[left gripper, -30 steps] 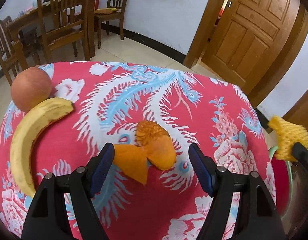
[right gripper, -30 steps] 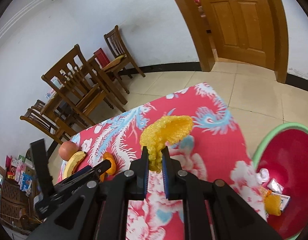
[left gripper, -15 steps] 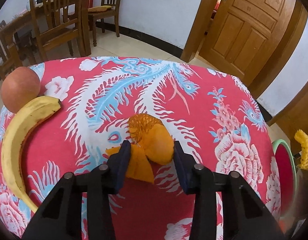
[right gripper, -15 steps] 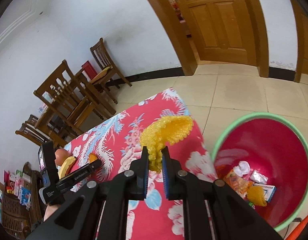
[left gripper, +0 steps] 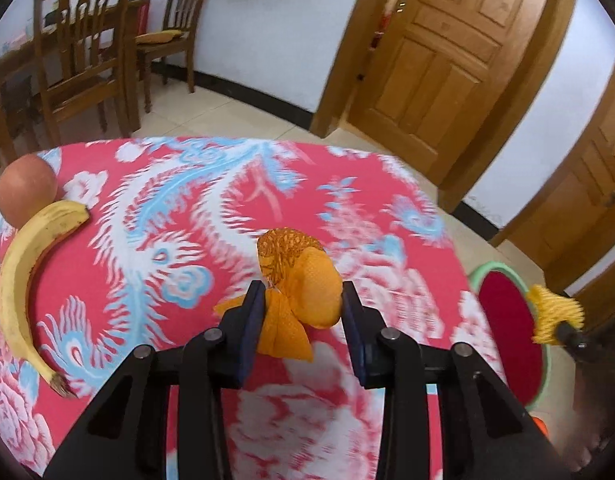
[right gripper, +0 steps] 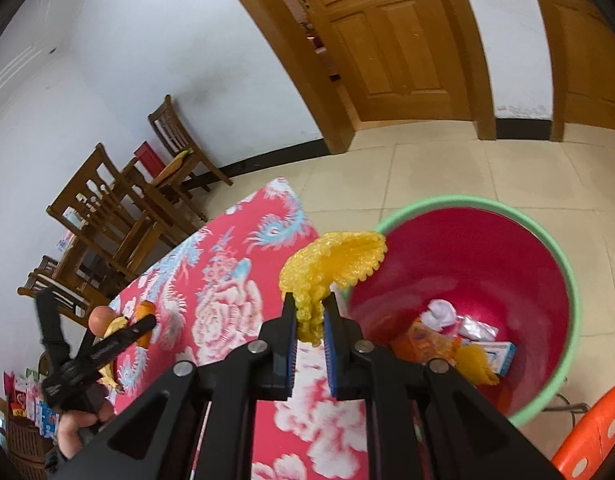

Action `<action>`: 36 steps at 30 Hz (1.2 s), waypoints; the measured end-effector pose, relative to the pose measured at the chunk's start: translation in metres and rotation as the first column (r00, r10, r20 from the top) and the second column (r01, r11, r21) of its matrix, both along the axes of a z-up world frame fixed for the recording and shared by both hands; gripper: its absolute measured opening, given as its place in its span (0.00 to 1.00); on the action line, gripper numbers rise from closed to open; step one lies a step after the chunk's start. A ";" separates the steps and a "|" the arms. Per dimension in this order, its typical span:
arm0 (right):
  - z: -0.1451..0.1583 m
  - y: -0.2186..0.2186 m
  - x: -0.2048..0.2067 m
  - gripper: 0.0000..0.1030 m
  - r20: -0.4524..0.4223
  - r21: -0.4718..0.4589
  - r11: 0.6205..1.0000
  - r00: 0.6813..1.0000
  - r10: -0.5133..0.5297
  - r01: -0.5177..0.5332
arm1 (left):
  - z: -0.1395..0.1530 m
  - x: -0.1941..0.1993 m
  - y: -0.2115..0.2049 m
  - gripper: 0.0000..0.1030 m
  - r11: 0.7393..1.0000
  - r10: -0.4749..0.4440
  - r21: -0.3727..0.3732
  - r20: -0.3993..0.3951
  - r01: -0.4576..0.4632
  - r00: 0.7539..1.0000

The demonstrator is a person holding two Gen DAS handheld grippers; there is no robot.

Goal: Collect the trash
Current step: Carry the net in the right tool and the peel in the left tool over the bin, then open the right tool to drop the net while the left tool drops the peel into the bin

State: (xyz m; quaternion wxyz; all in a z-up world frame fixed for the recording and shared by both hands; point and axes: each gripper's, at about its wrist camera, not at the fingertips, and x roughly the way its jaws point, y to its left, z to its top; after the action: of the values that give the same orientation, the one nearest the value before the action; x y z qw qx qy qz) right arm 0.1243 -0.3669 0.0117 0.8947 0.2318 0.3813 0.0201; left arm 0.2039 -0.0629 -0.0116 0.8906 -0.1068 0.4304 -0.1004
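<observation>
Far left: round reddish apple [left gripper: 26,189] and long yellow banana with brown tip [left gripper: 25,280] are lying touching each other on the red floral tablecloth [left gripper: 235,184]. We're judging both as food, not trash, so we're leaving them.
Left grip: left gripper [left gripper: 303,320] is closing in; jaws have just been narrowing and are now pinching the curled orange citrus peel [left gripper: 303,284] from both sides, w/ the peel looking just clear of the cloth.
Peel handling: we're reading it as light, thin, leathery and a bit springy, prob. slick on the inner side. It's bunching into lobes, so we're taking it across the thick middle fold, not by a loose flap that could tear or slip out.
Right grip: right gripper [right gripper: 309,318] is clamped nearly closed on the yellow foam fruit-net sleeve [right gripper: 331,260], holding its lower end while the flared top is sticking up.
Net handling: v. light, soft, squashy; it's compressing between the pads, not fragile, may cling to the pads on release.
Net position: hanging over the table edge, right at the rim of the bin.
Far right: red plastic bin with green rim [right gripper: 563,264] is standing on the tiled floor beside the table, w/ wrappers and paper scraps already inside.
Risk: peel dropping mid-carry, in our judgement.
</observation>
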 end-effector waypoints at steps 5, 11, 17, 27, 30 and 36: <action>-0.006 -0.021 -0.017 0.13 -0.019 0.003 0.999 0.999 -0.047 0.047 | 0.013 -0.013 -0.026 0.37 0.998 -0.065 -0.015 0.025 0.066 0.998; -0.017 -0.043 -0.031 0.13 -0.056 0.010 0.995 0.994 -0.097 0.098 | 0.019 -0.028 -0.062 0.37 0.989 -0.145 -0.025 0.033 0.145 0.989; -0.034 -0.063 -0.043 0.18 -0.110 0.018 0.990 0.985 -0.135 0.138 | 0.019 -0.037 -0.101 0.37 0.976 -0.218 -0.018 0.021 0.219 0.976; -0.051 -0.089 -0.059 0.33 -0.150 0.071 0.982 0.975 -0.162 0.174 | 0.008 -0.038 -0.154 0.37 0.948 -0.319 0.006 -0.015 0.319 0.948; -0.052 -0.095 -0.063 0.37 -0.148 0.080 0.979 0.973 -0.175 0.188 | 0.005 -0.040 -0.169 0.37 0.938 -0.345 0.016 -0.023 0.345 0.938; -0.054 -0.106 -0.068 0.40 -0.145 0.091 0.975 0.972 -0.187 0.201 | -0.003 -0.041 -0.196 0.37 0.919 -0.392 0.032 -0.041 0.394 0.919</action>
State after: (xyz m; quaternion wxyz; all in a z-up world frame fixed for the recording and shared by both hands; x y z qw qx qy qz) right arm 0.0561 -0.4729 -0.0421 0.8509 0.3155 0.4153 -0.0634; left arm 0.1626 -0.2592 -0.0142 0.8470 -0.0022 0.4599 -0.2668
